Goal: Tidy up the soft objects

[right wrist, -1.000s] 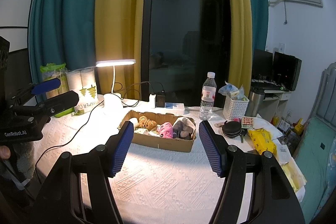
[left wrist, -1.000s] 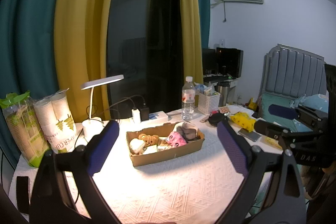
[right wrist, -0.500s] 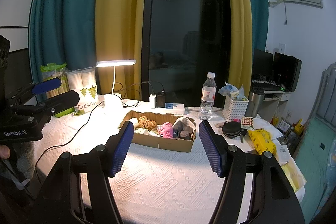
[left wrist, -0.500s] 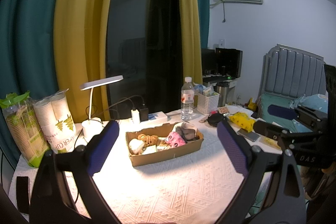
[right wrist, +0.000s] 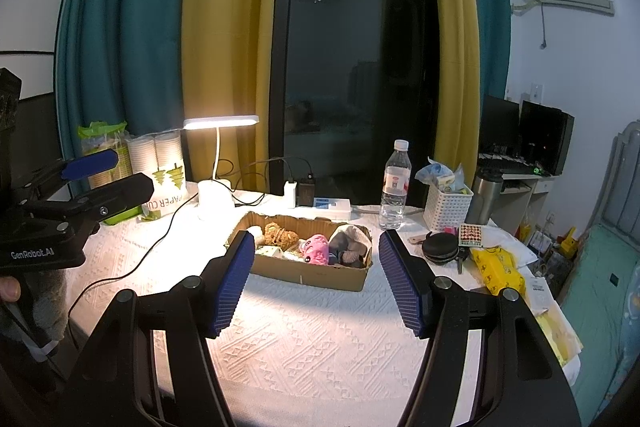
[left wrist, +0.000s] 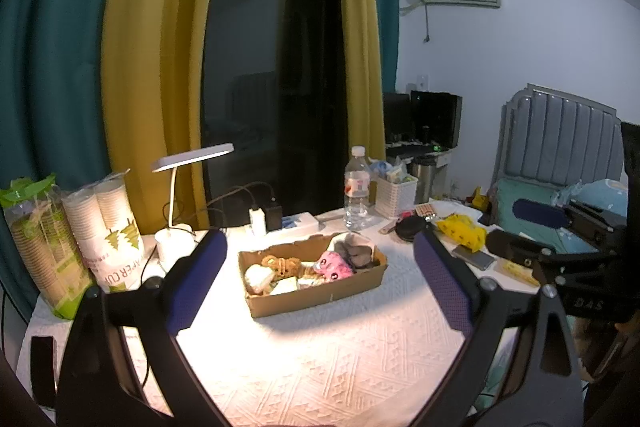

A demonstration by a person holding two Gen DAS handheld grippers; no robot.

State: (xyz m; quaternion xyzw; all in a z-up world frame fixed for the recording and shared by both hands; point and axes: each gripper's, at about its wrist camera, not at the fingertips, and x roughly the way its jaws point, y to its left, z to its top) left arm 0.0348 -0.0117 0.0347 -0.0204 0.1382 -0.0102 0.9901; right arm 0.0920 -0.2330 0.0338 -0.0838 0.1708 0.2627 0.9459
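A shallow cardboard box sits mid-table and holds several soft toys: a cream one, a brown bear, a pink one and a grey one. The box also shows in the right wrist view with the pink toy. My left gripper is open and empty, held back from the box. My right gripper is open and empty, also short of the box. Each gripper shows in the other's view, the right one and the left one.
A lit desk lamp, paper cup sleeves, a water bottle, a white basket, a black round case and a yellow packet stand around the box. A white textured cloth covers the table. A cable runs left.
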